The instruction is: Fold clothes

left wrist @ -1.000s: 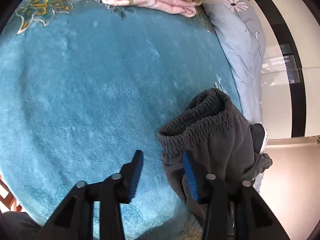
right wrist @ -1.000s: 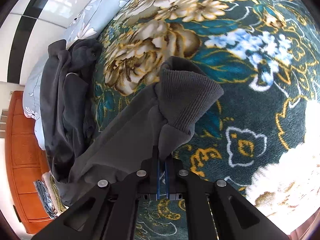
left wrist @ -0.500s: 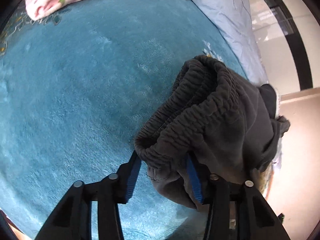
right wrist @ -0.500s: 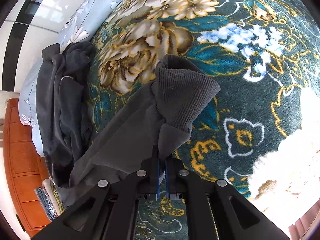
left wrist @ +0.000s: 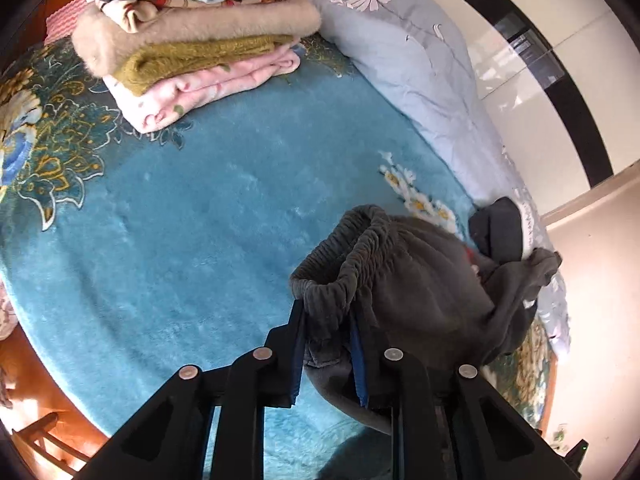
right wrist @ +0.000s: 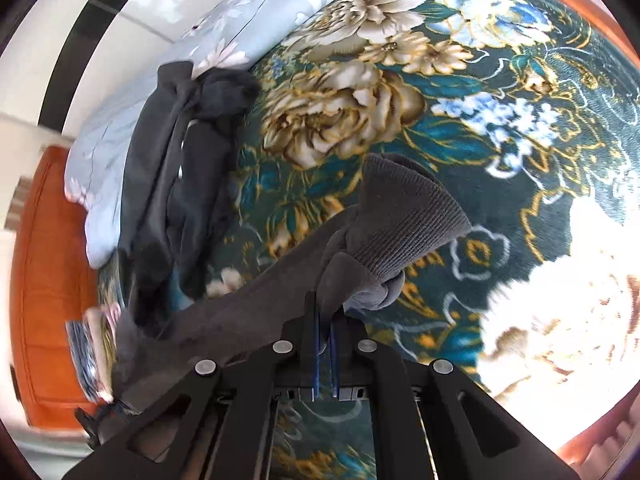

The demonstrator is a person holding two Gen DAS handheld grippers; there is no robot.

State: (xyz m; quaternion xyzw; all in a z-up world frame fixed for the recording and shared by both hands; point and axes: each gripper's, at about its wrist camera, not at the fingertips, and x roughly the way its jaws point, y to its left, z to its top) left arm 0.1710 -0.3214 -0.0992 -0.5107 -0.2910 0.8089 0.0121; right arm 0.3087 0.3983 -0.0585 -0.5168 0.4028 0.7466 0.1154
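Note:
Dark grey sweatpants (left wrist: 424, 292) lie bunched on the blue plush blanket (left wrist: 192, 224). My left gripper (left wrist: 326, 320) is shut on their elastic waistband (left wrist: 352, 252), which rises in a gathered loop above the fingers. In the right wrist view my right gripper (right wrist: 325, 308) is shut on the ribbed ankle cuff (right wrist: 404, 220) of the same pants, and the leg (right wrist: 248, 312) stretches off to the left over the floral blanket (right wrist: 500, 92). The pants' middle part is crumpled and partly hidden.
A stack of folded clothes and blankets (left wrist: 192, 36) sits at the far left of the bed. A pale blue floral quilt (left wrist: 416, 68) runs along the far edge. Another dark garment (right wrist: 176, 176) lies crumpled by the quilt. An orange wooden headboard (right wrist: 44, 280) is at left.
My left gripper has closed on the waistband and lifted it off the blanket; its view swung back toward the folded stack. My right gripper stays shut on the cuff and has shifted slightly.

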